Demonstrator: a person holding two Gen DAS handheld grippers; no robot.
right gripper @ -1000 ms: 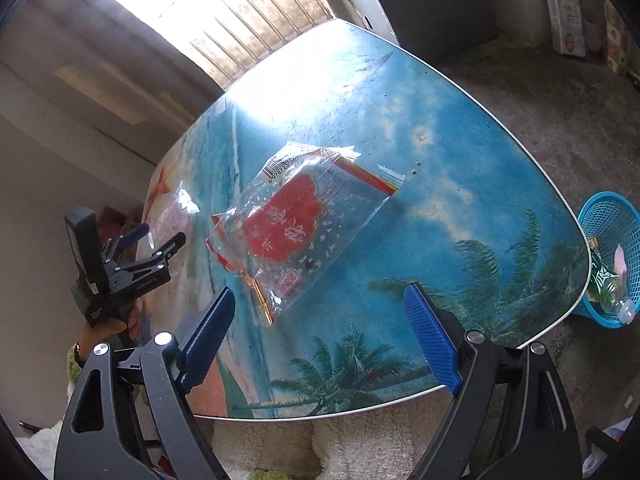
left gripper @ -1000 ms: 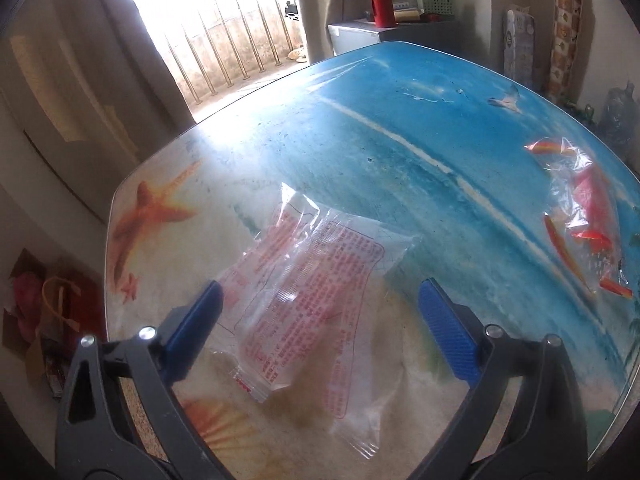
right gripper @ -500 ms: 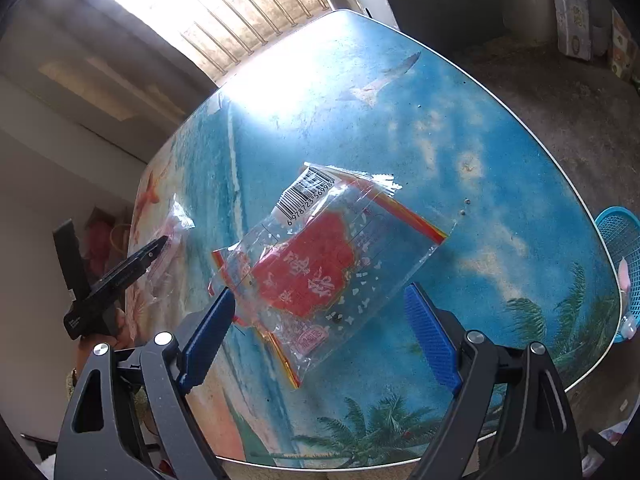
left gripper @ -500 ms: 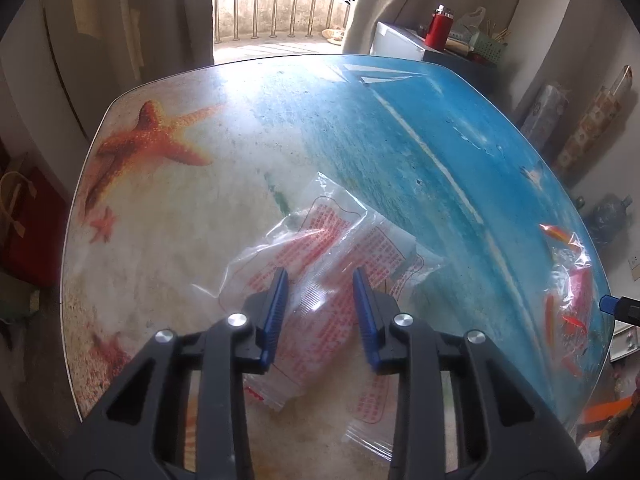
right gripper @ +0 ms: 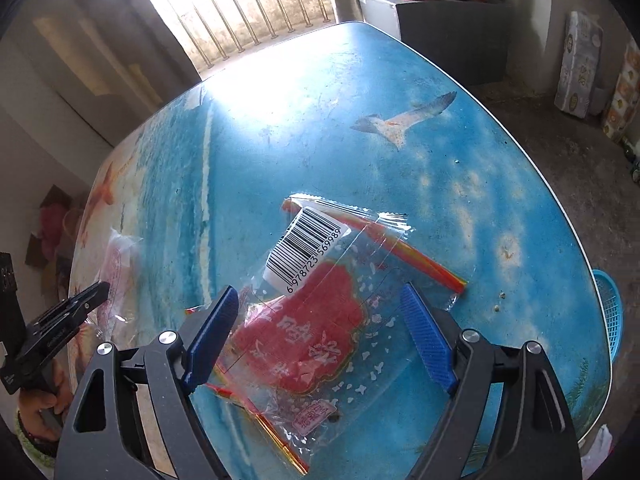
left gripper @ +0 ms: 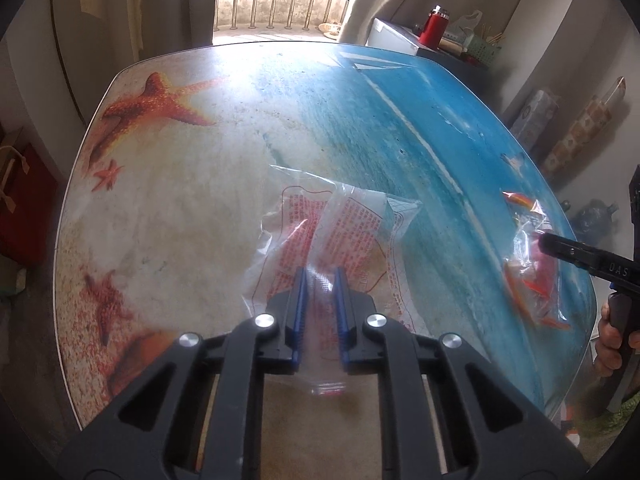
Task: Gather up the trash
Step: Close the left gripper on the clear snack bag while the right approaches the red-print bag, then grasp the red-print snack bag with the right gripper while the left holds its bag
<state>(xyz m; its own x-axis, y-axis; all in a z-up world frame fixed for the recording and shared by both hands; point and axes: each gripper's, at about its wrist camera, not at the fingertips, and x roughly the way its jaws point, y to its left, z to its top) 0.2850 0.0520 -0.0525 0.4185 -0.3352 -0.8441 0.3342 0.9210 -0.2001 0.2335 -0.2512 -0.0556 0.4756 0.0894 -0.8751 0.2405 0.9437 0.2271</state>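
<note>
While the left gripper (left gripper: 320, 292) closes on a clear wrapper (left gripper: 340, 232), the open right gripper (right gripper: 320, 336), narrowing, must still pinch the red bag (right gripper: 320, 320).

2 wrappers (right gripper: 320, 320) apart on table (right gripper: 280, 128).

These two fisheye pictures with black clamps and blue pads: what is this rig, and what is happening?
No robot: a person carries a hand-held gripper in each hand, each with its own camera looking along the fingers. The left hand-held gripper is closing on a clear wrapper with red print gathered between its pads. The right hand-held gripper, closing but wide, straddles a clear bag with a red label and barcode, not yet gripped. Both lie on the beach-print table; a blue basket stands beside it.
</note>
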